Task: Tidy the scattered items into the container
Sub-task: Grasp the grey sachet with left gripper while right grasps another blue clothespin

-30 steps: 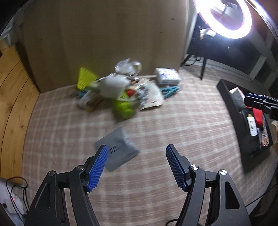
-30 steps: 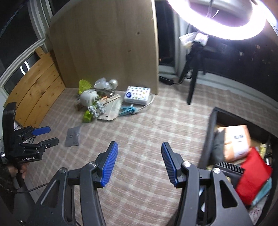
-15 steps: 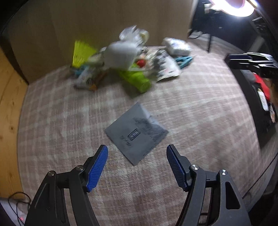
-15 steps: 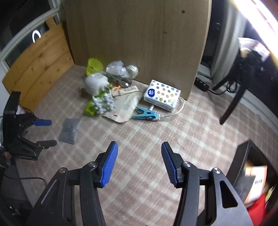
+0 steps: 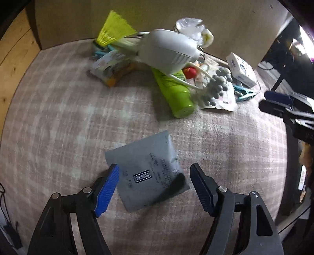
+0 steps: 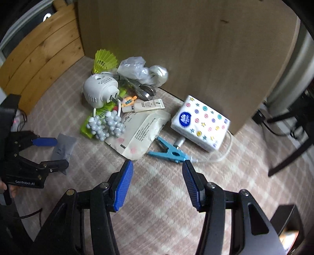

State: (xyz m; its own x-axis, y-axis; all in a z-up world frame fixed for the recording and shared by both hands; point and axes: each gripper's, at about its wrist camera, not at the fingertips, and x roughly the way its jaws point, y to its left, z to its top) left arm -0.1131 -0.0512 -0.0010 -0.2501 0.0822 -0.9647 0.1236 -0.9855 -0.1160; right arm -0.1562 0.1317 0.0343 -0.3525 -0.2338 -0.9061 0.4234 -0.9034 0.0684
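Scattered items are lying on a checked carpet (image 5: pixel 58 117), and nearest the left claw (image 5: pixel 155 186) a flat grey packet (image 5: pixel 145 172) is resting between its blue pads, which are opening and not pressing on it. Beyond the packet, a lime-green bottle (image 5: pixel 174 94) is lying on its side beside a cluster of grey beads (image 5: pixel 215 86), with a white plug-in device (image 5: pixel 166 53) leaning over both. Farther back, a yellow shuttlecock (image 5: pixel 113 29) and a crumpled clear bag (image 5: pixel 188 25) are sitting against a wooden board (image 5: pixel 137 15).

Seen from the right wrist, the right claw (image 6: pixel 157 184) is hovering over bare carpet with its pads standing apart and holding nothing. Just ahead of it a blue clothes peg (image 6: pixel 168 151) is lying next to a white printed pouch (image 6: pixel 141 133), and a patterned tissue pack (image 6: pixel 200 123) is sitting to the right, near the board. A black container (image 6: pixel 284 221) is showing only at the lower right corner, well apart from the pile.
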